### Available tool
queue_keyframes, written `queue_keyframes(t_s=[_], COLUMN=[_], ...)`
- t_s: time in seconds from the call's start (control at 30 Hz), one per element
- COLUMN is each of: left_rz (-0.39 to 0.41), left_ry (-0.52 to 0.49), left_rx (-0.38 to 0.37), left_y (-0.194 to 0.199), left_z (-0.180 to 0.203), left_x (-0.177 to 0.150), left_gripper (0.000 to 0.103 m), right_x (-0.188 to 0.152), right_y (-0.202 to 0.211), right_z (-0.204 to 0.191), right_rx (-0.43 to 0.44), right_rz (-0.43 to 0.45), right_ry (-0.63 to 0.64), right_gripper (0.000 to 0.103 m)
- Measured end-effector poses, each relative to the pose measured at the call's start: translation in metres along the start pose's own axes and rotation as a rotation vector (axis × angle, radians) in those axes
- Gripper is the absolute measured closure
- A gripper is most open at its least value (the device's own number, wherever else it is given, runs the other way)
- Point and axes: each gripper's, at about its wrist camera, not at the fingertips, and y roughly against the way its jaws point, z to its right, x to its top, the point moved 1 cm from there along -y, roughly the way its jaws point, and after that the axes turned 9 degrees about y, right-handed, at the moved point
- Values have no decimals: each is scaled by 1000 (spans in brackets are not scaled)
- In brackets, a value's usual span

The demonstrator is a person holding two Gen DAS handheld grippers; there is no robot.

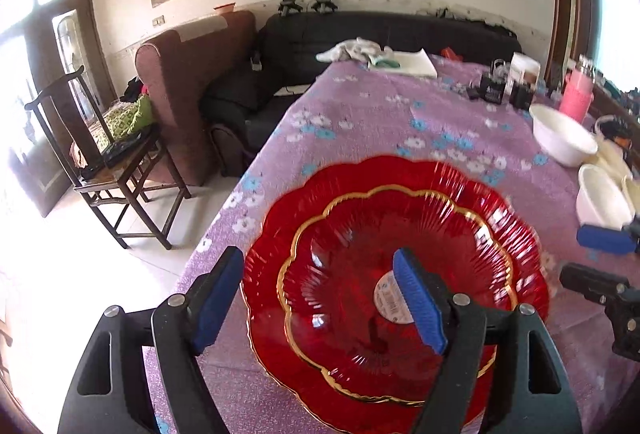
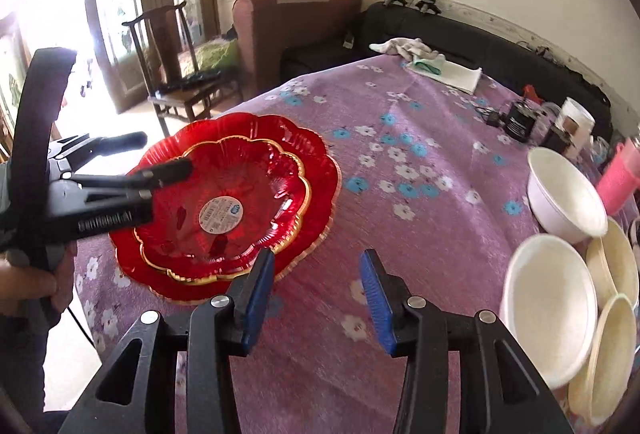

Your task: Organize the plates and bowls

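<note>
red glass, ribbed and scalloped like a flower, makes up two plates stacked on the purple floral tablecloth (image 2: 420, 234): the smaller red plate (image 2: 224, 202) with a gold rim sits inside the larger red plate (image 2: 316, 170), also gold-edged, near the table's left edge. a round white sticker (image 2: 218, 213) with a blue logo and barcode lies at the centre of the smaller plate; its print is too small to read. the plates are round, so no long axis shows, and both lie flat, face up.

the left gripper (image 1: 320, 298) is spread wide over the stack, one blue ridged pad outside the left rim and the other above the sticker, clamping nothing. in the right wrist view its black fingers reach across the plates from the left, and raised lettering on its body is unreadable.

the right gripper (image 2: 316, 298) is parted too, empty, above bare cloth just right of the plates.

at the right, smooth white bowls (image 2: 564, 194) and cream bowls (image 2: 616, 266) cluster together, some tipped on edge. farther back stand a pink ribbed container (image 1: 576, 98) and a folded white cloth (image 2: 444, 70).
</note>
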Motion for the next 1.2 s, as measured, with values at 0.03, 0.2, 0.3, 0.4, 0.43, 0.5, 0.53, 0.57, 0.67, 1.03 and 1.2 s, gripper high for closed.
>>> queue_keyframes(t_s=[0.03,0.2,0.3,0.4,0.43,0.5,0.53,0.57,0.67,1.03,1.2], left_rz=[9,52,63,65,61,46,36,28,-26,-211,-194], left_ry=[5,-13,-42,-75,-86,-119,-137,-152,-186,-239,-168], left_rx=[-8,-49,-84,-133,-151,-195,-212,-226,-291,-370,-389], left_y=[3,21,31,38,39,41,41,40,35,-7,-4], left_z=[1,17,34,57,65,85,97,106,138,209,210], left_x=[2,8,9,6,5,-1,-5,-8,-23,-72,-52], left_gripper=[26,26,26,25,25,25,25,25,25,25,25], right_x=[-3,-20,-38,-55,-63,-75,-82,-87,-107,-175,-192], right_y=[4,20,33,48,54,64,69,73,84,102,106], right_z=[3,18,27,34,37,44,49,53,65,132,145], right_rx=[-1,22,37,45,37,17,15,17,16,-138,-88], right_rz=[8,40,66,87,96,106,118,128,146,125,147], right_ry=[-11,-72,-119,-154,-167,-197,-216,-230,-273,-491,-550], right_gripper=[54,55,55,55,55,55,55,55,52,50,50])
